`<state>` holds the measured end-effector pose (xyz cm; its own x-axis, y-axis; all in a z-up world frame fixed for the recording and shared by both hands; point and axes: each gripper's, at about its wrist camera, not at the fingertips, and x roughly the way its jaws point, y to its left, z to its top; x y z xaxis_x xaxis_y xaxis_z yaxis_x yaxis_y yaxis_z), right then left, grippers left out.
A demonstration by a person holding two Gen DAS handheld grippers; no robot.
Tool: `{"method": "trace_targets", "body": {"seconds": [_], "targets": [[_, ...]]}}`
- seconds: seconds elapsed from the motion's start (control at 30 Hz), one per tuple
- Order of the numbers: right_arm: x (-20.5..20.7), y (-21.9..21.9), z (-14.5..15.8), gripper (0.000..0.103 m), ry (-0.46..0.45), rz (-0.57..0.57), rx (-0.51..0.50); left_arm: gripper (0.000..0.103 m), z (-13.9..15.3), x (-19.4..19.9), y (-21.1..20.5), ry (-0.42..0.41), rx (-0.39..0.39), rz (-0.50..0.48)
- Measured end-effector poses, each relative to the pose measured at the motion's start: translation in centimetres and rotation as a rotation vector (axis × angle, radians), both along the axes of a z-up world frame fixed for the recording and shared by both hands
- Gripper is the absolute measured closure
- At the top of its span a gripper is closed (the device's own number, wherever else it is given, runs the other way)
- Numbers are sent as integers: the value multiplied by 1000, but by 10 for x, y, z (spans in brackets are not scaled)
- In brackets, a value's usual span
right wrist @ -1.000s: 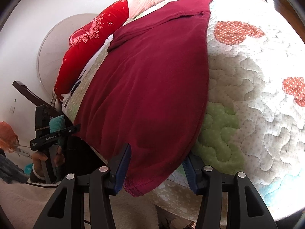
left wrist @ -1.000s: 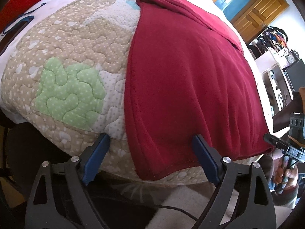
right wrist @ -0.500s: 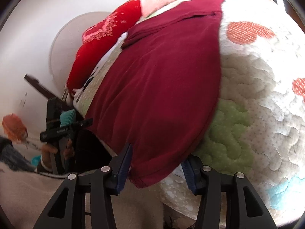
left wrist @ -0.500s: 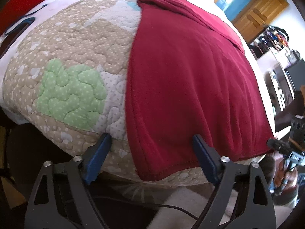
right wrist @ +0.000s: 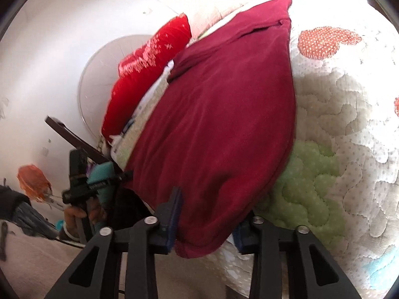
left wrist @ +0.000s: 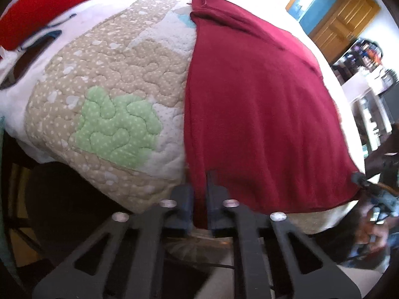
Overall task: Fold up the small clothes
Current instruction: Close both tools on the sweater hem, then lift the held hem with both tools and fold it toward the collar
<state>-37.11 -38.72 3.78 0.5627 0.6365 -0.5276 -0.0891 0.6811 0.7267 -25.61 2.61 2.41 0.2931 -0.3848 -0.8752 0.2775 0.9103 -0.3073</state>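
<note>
A dark red garment (left wrist: 261,99) lies spread flat on a patchwork quilt (left wrist: 112,74), its near hem hanging over the bed's edge. My left gripper (left wrist: 200,199) is shut on the hem's near left corner, with a strip of cloth pinched between the blue pads. In the right wrist view the same garment (right wrist: 224,112) runs away from me. Its other near corner droops between the fingers of my right gripper (right wrist: 207,211), whose jaws are closing around it with a gap still showing. The left gripper (right wrist: 124,175) shows at the cloth's far corner.
A bright red pillow (right wrist: 149,62) lies at the head of the bed beside a white round panel (right wrist: 99,74). A wooden door (left wrist: 344,17) and cluttered shelves (left wrist: 369,92) stand beyond the bed. A person's hand (right wrist: 79,214) holds the left gripper's handle.
My left jaws went from wide open to shut on the hem corner. My right jaws narrowed around the other corner, and the right view tipped upward a little.
</note>
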Motion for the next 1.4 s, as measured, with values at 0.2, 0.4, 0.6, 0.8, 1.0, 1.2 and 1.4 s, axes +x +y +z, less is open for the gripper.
{"method": "trace_targets", "body": {"seconds": [0.2, 0.4, 0.6, 0.8, 1.0, 1.2, 1.4], "targets": [[6, 0, 21, 77, -77, 4, 16, 98, 31, 4, -15, -66, -48, -56], [18, -12, 45, 77, -164, -40, 19, 98, 52, 32, -20, -107, -129, -37], [46, -44, 74, 77, -276, -155, 27, 98, 81, 89, -26, -200, -194, 16], [101, -68, 92, 77, -316, -225, 24, 98, 99, 159, -49, -264, -227, 44], [154, -82, 94, 77, -289, -263, -13, 98, 101, 209, -79, -307, -184, 27], [210, -103, 88, 77, -249, -313, -36, 98, 84, 262, -105, -295, -129, 55], [271, -130, 69, 79, -173, -382, -41, 98, 59, 310, -122, -261, -95, 92]]}}
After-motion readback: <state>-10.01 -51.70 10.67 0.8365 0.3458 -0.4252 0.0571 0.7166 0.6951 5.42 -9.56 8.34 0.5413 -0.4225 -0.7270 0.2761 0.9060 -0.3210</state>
